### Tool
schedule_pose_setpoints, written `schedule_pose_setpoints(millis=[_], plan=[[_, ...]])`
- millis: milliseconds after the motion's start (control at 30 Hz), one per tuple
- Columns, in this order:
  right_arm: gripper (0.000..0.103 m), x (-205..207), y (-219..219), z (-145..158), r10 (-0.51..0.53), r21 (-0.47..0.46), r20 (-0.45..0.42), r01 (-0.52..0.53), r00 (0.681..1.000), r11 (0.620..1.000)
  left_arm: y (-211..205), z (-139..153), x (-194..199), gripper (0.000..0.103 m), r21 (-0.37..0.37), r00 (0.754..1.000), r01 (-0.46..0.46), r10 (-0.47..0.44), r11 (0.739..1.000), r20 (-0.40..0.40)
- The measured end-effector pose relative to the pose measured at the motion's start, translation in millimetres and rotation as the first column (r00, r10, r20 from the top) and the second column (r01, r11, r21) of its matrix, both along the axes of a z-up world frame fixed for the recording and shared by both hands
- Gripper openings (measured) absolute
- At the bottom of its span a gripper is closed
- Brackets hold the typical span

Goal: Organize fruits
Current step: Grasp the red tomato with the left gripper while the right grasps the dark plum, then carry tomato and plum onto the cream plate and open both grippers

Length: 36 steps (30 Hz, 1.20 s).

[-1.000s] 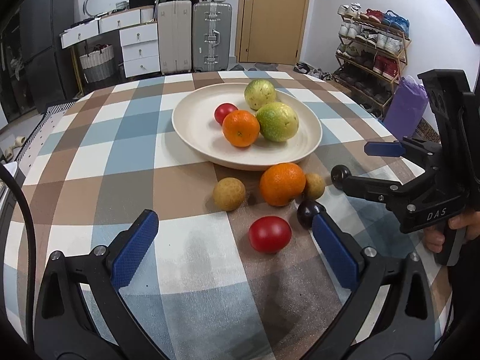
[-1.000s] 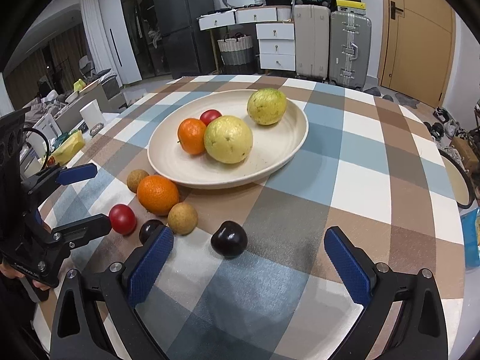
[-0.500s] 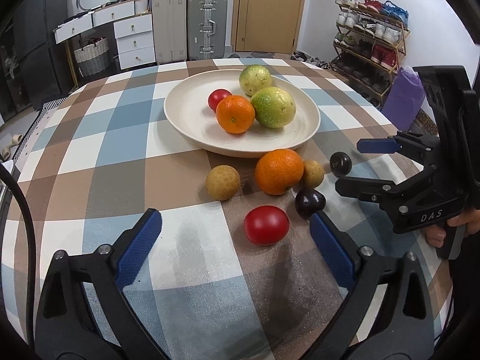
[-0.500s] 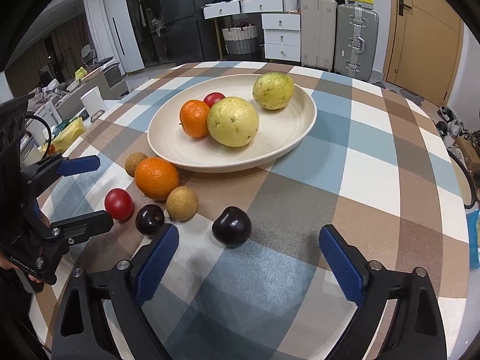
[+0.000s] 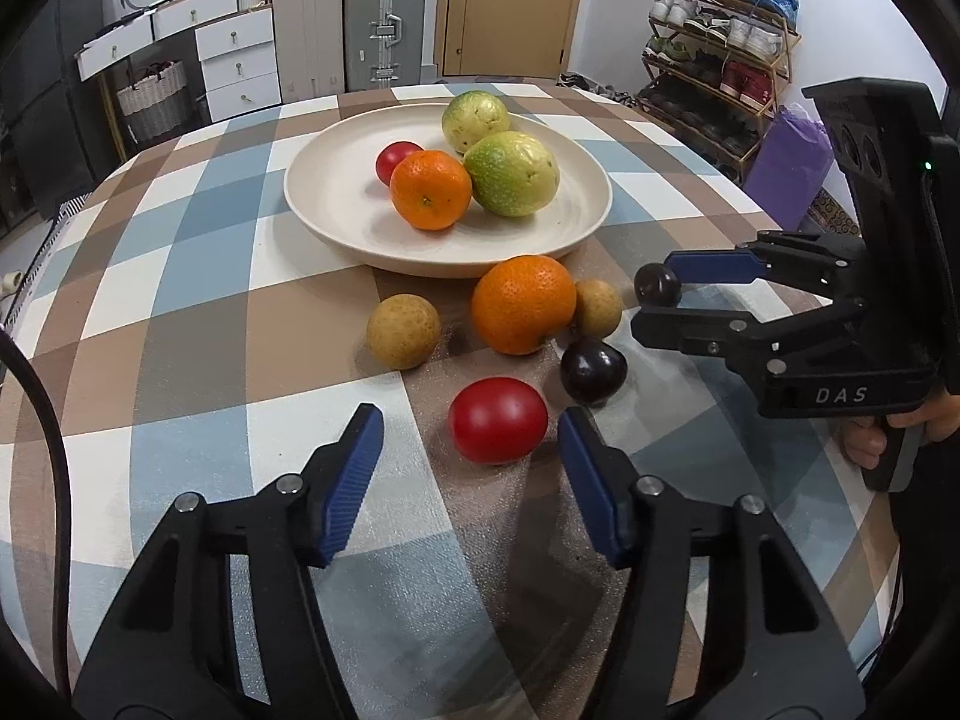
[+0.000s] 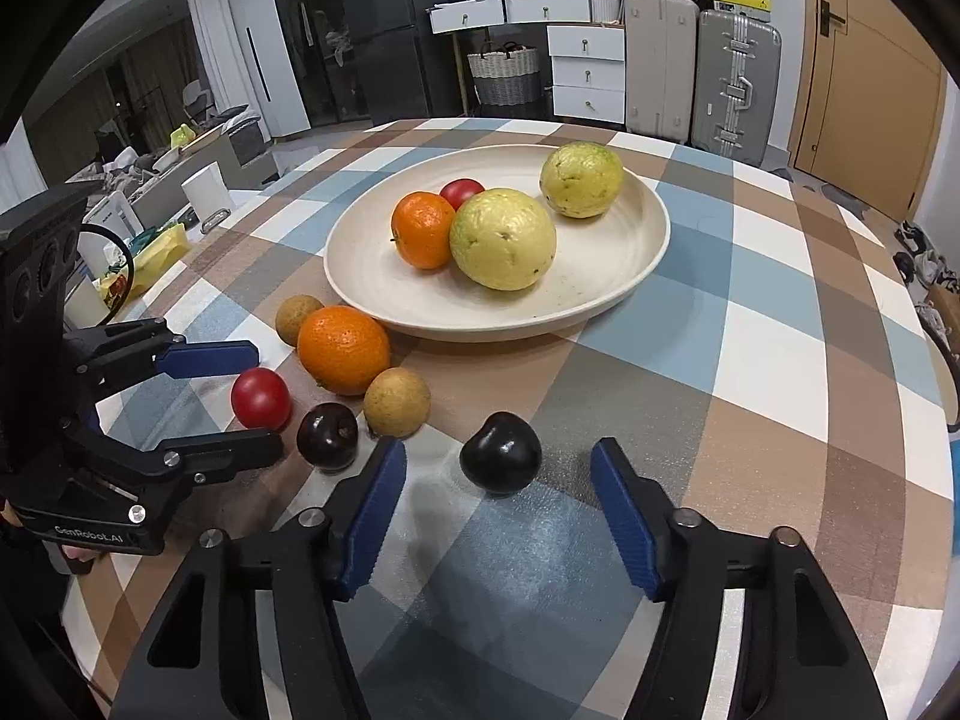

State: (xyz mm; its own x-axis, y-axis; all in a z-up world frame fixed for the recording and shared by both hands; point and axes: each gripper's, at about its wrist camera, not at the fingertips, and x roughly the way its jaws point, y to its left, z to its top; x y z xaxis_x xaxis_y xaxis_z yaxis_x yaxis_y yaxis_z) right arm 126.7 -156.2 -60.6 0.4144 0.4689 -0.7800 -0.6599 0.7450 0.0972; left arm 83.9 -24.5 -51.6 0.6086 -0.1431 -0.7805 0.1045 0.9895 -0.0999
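Two hand-held grippers are spread wide: the left hand-held gripper (image 5: 471, 450) frames a red tomato (image 5: 498, 420) on the desk (image 5: 180, 312), the right hand-held gripper (image 6: 498, 492) frames a dark plum (image 6: 501, 461) near the plate (image 6: 600, 294).

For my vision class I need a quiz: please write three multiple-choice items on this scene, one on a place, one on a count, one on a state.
1. Where is the red tomato that lies off the plate?
A. on the plate
B. on the tablecloth, before the left gripper
C. in a basket

2. How many fruits lie on the plate?
A. two
B. four
C. six

3. The right gripper is
A. open, before the dark plum
B. shut on an orange
C. out of view

Key: 1 B, it lies near the blue fingers; 2 B, tomato, orange, two green fruits; 3 A, jaws apart.
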Motion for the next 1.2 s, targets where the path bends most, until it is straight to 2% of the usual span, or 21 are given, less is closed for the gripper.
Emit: schedule_pose_setpoints(millis=[100,167,400,467,633,733,967,1200], plan=[[0.059,0.2,-0.7,0.5,0.000,0.008,-0.005,0.000,1.000,1.000,-0.3,0.3,-0.4,0.051,-0.008,1.000,0.009,-0.009,1.000,0.002],[0.051,0.3,-0.8,0.8,0.001,0.008,-0.003,-0.001,1.000,1.000,-0.8,0.6,-0.3,0.047,-0.013,1.000,0.018,-0.018,1.000,0.003],[0.049,-1.4,0.3,1.1,0.015,0.014,-0.004,-0.015,1.000,1.000,-1.9,0.8,-0.9,0.036,-0.024,0.999,0.036,-0.036,0.999,0.005],[0.049,-1.9,1.1,1.2,0.016,0.012,-0.001,-0.016,1.000,1.000,-3.1,1.2,-1.6,0.030,-0.026,0.999,0.044,-0.043,0.999,0.007],[0.042,-0.8,-0.7,0.9,0.007,0.015,-0.001,-0.007,1.000,1.000,-4.9,2.5,-3.7,0.029,-0.032,0.998,0.057,-0.056,0.998,0.016],[0.033,-0.5,-0.3,0.5,0.011,0.015,-0.001,-0.011,1.000,1.000,-5.0,3.8,-4.9,0.030,-0.035,0.998,0.059,-0.059,0.998,0.023],[0.028,-1.2,-0.8,0.3,0.011,0.011,0.006,-0.011,1.000,1.000,-1.3,7.7,-6.8,0.030,-0.048,0.998,0.051,-0.049,0.998,0.040],[0.027,-3.6,-1.5,3.3,0.017,0.021,0.025,-0.018,1.000,1.000,2.0,15.4,-10.5,0.029,-0.060,0.997,0.046,-0.042,0.997,0.072]])
